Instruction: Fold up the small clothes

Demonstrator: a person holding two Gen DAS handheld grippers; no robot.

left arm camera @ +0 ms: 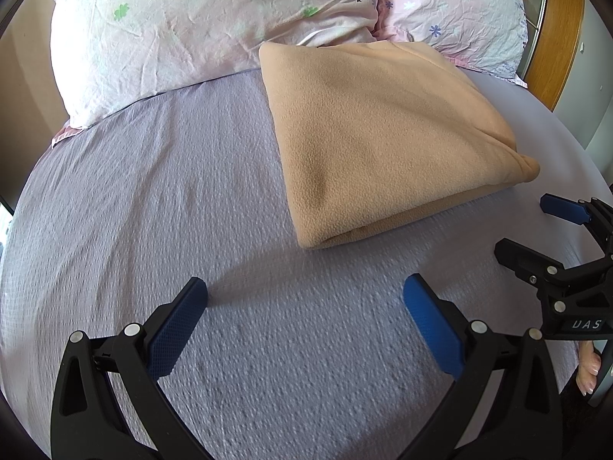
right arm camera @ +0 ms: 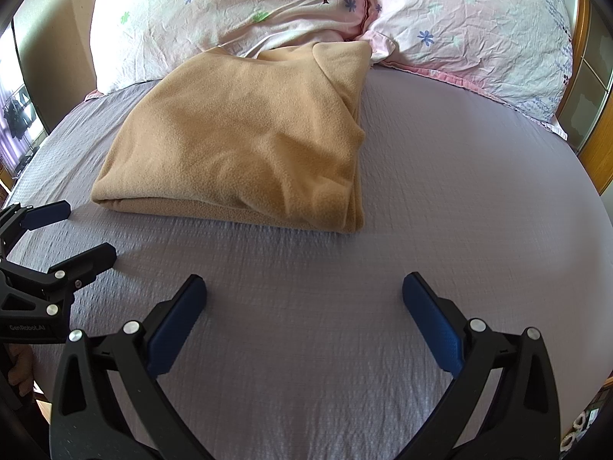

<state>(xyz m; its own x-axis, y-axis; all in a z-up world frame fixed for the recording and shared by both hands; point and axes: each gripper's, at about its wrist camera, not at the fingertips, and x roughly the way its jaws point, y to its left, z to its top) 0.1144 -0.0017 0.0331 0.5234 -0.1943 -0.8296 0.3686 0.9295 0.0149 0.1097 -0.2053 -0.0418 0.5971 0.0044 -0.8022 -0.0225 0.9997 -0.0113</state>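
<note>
A tan fleece garment [left arm camera: 383, 138] lies folded into a thick rectangle on the lilac bed sheet [left arm camera: 172, 191], its far edge against the pillows. It also shows in the right wrist view [right arm camera: 245, 145]. My left gripper [left arm camera: 304, 291] is open and empty, held above the sheet in front of the garment and apart from it. My right gripper [right arm camera: 304, 287] is open and empty, also above the sheet in front of the garment. Each gripper shows at the edge of the other's view: the right one [left arm camera: 525, 230] and the left one [right arm camera: 88, 230].
Two pink flowered pillows [left arm camera: 191, 27] [left arm camera: 452, 11] lie at the head of the bed. A wooden frame [left arm camera: 555, 38] stands at the right. The lilac sheet [right arm camera: 459, 191] spreads flat around the garment.
</note>
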